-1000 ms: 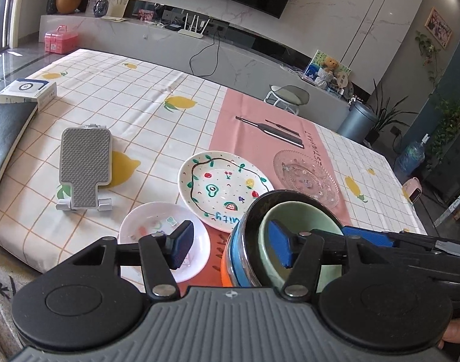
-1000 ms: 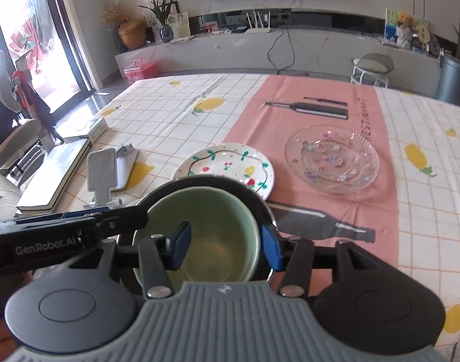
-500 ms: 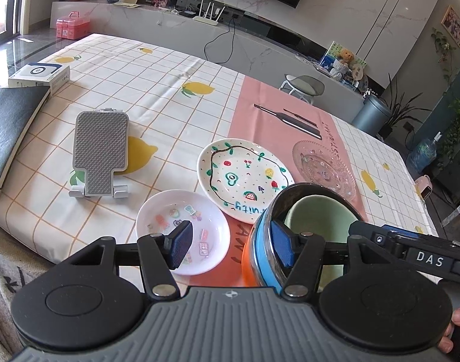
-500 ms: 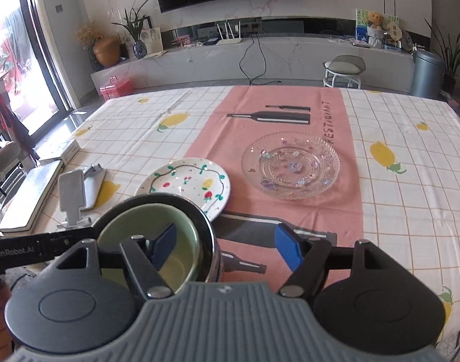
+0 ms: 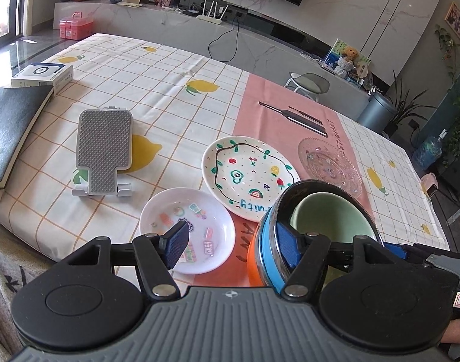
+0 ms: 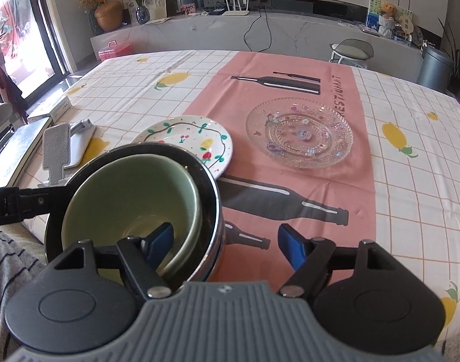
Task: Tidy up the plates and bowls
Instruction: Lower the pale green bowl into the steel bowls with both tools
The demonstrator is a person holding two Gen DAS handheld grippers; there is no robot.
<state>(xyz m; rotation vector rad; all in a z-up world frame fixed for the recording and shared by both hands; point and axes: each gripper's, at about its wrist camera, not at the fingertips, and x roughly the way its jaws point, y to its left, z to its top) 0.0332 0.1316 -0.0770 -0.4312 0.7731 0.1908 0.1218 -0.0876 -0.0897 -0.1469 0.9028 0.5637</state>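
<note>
Both tongs point(image 6: 225, 246) astride green bowl point(image 6: 130, 193) rim

— Count for my notes, please. Plates?

— I make it three plates on the surface point(image 5: 175, 69): one small white plate point(image 5: 186, 229) with stickers, one painted fruit plate point(image 5: 248, 176), one clear glass plate point(image 6: 299, 132).

— Bowls?

— Three that I can tell, all nested in one stack: one green bowl point(image 6: 130, 193) inside one dark steel-rimmed bowl point(image 6: 210, 187), and one orange bowl point(image 5: 252, 261) beneath. The blue band around the steel one I read as part of it, not a fourth.

— Anything else?

— One grey phone stand point(image 5: 104, 150), one black book point(image 5: 9, 132), one white box point(image 5: 43, 74). Two hand-held grippers: left hand-held gripper point(image 5: 233, 246), right hand-held gripper point(image 6: 227, 249).
</note>
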